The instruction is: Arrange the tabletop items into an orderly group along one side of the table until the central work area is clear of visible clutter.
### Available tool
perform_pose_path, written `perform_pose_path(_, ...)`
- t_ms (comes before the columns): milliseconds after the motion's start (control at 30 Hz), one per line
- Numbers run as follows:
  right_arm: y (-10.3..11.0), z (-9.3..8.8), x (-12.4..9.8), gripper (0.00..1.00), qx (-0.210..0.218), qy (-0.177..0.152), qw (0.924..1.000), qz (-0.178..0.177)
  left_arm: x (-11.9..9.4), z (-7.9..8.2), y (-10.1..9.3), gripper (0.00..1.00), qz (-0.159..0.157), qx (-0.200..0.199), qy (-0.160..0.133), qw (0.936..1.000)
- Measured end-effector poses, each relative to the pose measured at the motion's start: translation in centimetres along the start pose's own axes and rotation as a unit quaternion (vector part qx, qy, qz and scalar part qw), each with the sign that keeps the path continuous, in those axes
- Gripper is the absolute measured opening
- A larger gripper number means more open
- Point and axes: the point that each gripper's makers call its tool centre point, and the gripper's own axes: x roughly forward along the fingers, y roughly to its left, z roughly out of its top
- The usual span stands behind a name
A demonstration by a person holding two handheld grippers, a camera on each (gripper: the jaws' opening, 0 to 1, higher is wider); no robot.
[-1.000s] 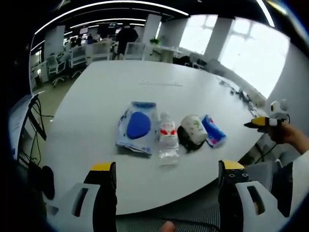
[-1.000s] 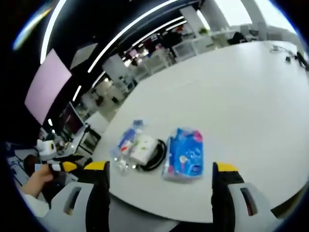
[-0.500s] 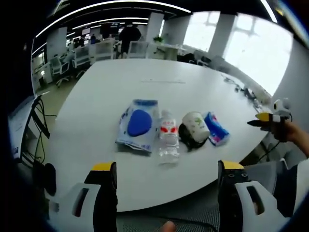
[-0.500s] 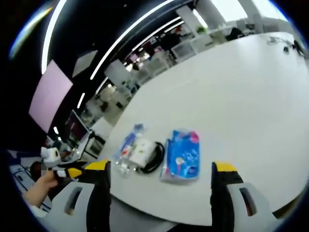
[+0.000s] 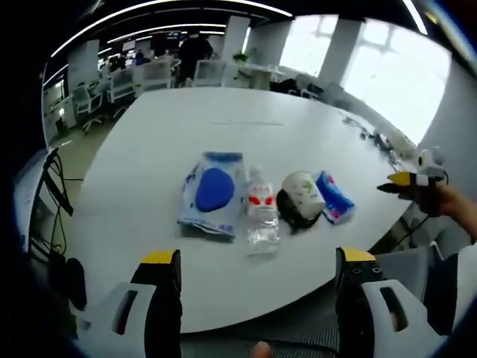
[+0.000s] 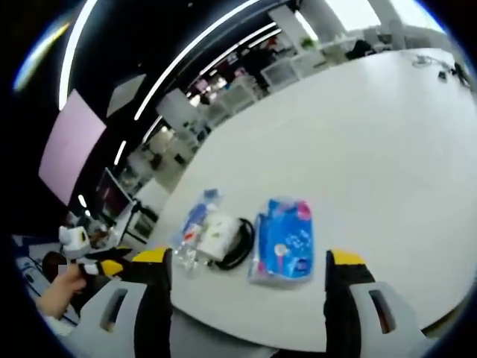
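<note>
1. Left gripper (image 5: 257, 272): jaws spread wide, holding nothing, above the near table edge.
2. Right gripper (image 6: 250, 268): jaws spread, holding nothing.
3. On the white table (image 5: 156, 142), in a row near that edge: blue wipes pack (image 5: 212, 192), water bottle (image 5: 261, 212), paper cup (image 5: 303, 192) on black cable (image 5: 289, 214), small blue packet (image 5: 332, 198).

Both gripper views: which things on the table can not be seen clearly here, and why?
- Small blue pack, left gripper view: partly hidden behind the paper cup; its print is too small.
- Black cable, right gripper view: partly under the cup; where its ends lie, I cannot tell.
- Water bottle, right gripper view: blurred, with the right gripper's jaw covering its lower end.
</note>
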Motion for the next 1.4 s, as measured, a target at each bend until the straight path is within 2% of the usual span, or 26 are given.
perform_pose_path(133, -0.1, 0.0, 0.0, 0.82, 0.013, -0.005, 0.9999, -0.008, 0.4, -0.4, 0.2, 0.82, -0.005, 0.006, 0.018, 0.9998)
perform_pose_path(267, 0.2, -0.2, 0.7, 0.81, 0.004, 0.006, 0.9999, -0.008, 0.1, 0.1, 0.3, 0.82, -0.007, 0.01, 0.006, 0.9999)
perform_pose_path(400, 0.2, 0.2, 0.9, 0.81, 0.01, 0.001, 0.9999, -0.011, 0.7, -0.5, 0.7, 0.81, -0.009, 0.006, 0.02, 0.9997)
perform_pose_path(733, 0.8, 0.5, 1.5, 0.8, 0.002, 0.003, 1.0, -0.006, 1.1, 0.0, 0.3, 0.81, -0.015, 0.008, 0.014, 0.9997)
perform_pose_path(1400, 0.7, 0.0, 1.9, 0.78, -0.004, 0.016, 0.9998, -0.008, 3.3, 0.0, -0.5, 0.8, -0.034, 0.01, 0.027, 0.999)
